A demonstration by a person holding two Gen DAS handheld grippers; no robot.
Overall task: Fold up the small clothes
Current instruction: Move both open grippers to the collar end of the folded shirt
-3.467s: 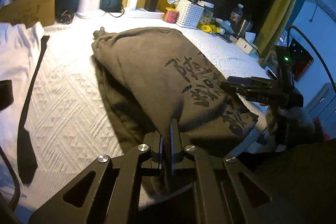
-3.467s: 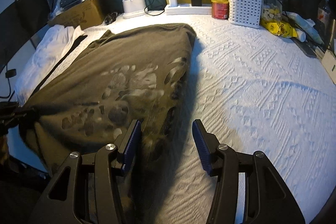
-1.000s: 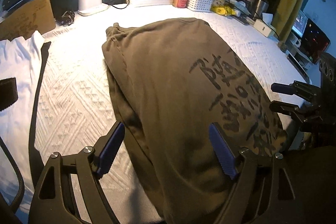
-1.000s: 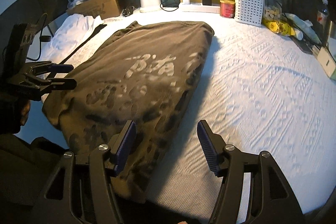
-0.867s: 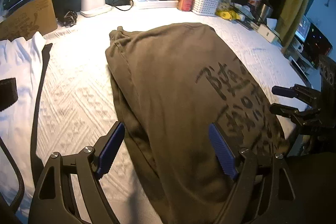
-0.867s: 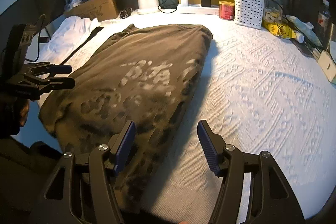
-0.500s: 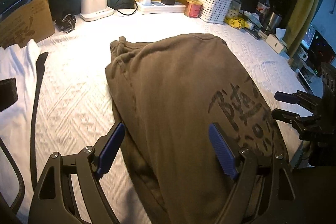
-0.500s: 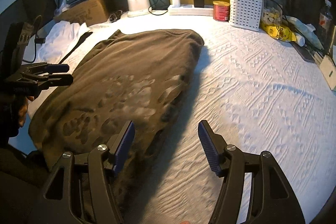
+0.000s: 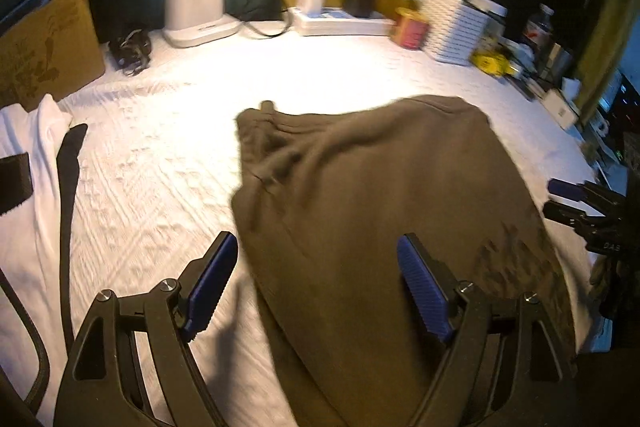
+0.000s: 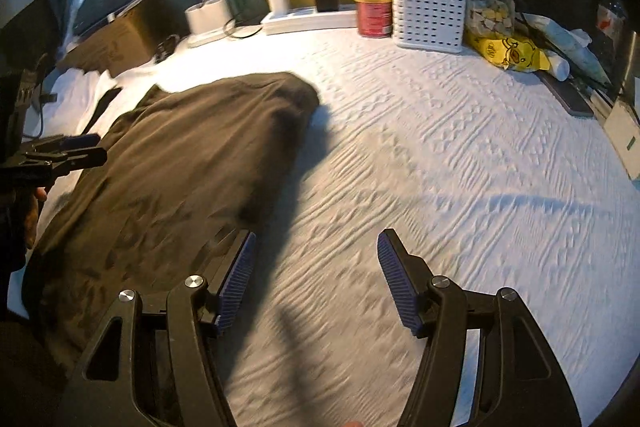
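White textured cover (image 10: 460,163) on the surface, embossed geometric pattern, lit warm by the lamp (image 9: 195,7) at the back. Olive-brown shirt (image 9: 380,195) lies on it, folded lengthwise into a long rounded slab, far end bunched with a few wrinkles, near end hanging toward the surface's front edge. Dark print shows faintly on the near right part; both views are motion-blurred, letters unreadable. White garment with a black strip (image 9: 32,163) sits left of the shirt, apart from it. Left claw (image 9: 316,279) wide open, nothing held, straddling the shirt's left edge from above. Right claw (image 10: 314,279) wide open, empty, left finger over the shirt's right edge, right finger over bare cover.
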